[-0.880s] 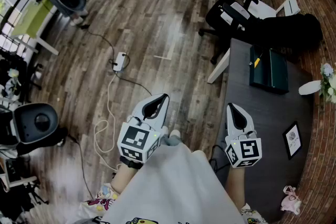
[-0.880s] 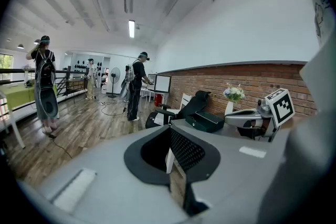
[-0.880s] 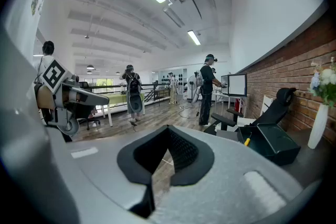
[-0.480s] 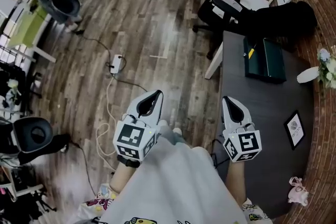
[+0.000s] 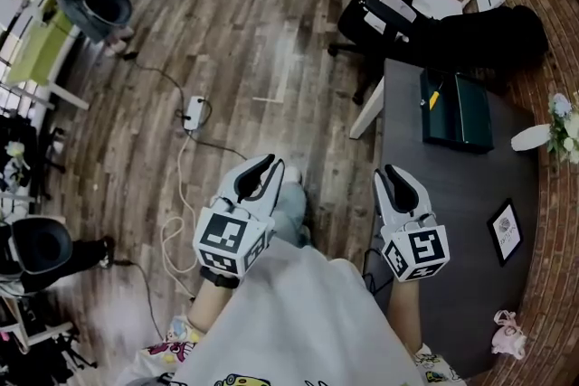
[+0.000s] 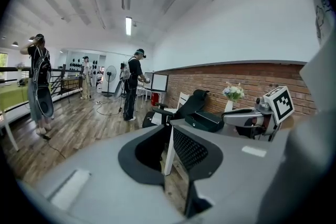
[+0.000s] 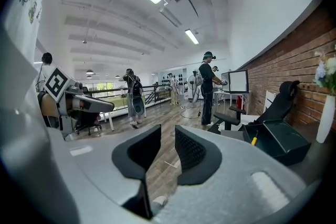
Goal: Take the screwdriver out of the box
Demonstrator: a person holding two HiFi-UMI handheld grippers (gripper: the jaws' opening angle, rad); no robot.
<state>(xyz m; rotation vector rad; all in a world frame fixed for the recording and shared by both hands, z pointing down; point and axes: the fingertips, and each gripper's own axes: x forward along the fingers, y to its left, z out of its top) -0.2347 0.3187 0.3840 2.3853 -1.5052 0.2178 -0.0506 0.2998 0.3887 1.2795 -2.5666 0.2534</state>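
Left tool [image 5: 264,165]: released, jaws a narrow gap apart, nothing between them, held over the wooden floor [image 5: 271,32] just off the table's left edge. Right tool [image 5: 394,176]: likewise released, jaws slightly parted and empty, held above the near left edge of the dark table [image 5: 452,212]. Both pointed forward and a little downward, side by side, ahead of a person's pale shirt.

Farther along the table, well apart from both tools: dark green box [image 5: 463,115], open at its left part. Inside that part, the screwdriver [image 5: 433,98], its yellow handle showing. Still in the box, touched by neither tool.

To the right of the right tool, a framed picture [image 5: 505,230] lying on the table. Beside the box toward the brick wall, a white vase [image 5: 534,145] with flowers. Beyond the table's far end, a black office chair [image 5: 384,18]. On the floor to the left, a white power strip [image 5: 193,113] with a trailing cable.
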